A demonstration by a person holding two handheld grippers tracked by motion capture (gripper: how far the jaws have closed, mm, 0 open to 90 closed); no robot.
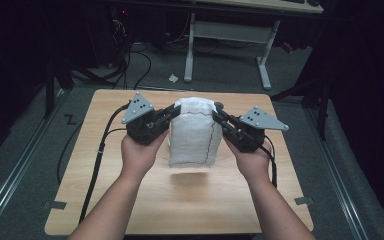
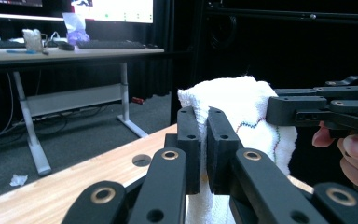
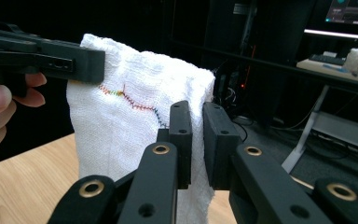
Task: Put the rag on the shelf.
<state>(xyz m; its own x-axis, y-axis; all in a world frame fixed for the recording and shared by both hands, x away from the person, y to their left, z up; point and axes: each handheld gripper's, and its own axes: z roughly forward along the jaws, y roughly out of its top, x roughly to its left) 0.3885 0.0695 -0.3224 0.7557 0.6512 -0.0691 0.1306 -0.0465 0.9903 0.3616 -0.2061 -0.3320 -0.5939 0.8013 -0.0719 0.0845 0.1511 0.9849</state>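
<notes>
A white cloth with a coloured stitched line hangs in the air above the wooden table, folded over at its top. My left gripper is shut on the cloth's upper left corner, and the right gripper is shut on its upper right corner. In the left gripper view the jaws pinch the cloth's edge at my left gripper, with the other gripper and fingers beyond. In the right gripper view my right gripper clamps the cloth's near edge. The cloth's lower edge hangs just above the table.
The small wooden table has a round hole near its far edge. Beyond it stands a white-legged desk with keyboards and a monitor. Cables trail from the left gripper across the table to the floor.
</notes>
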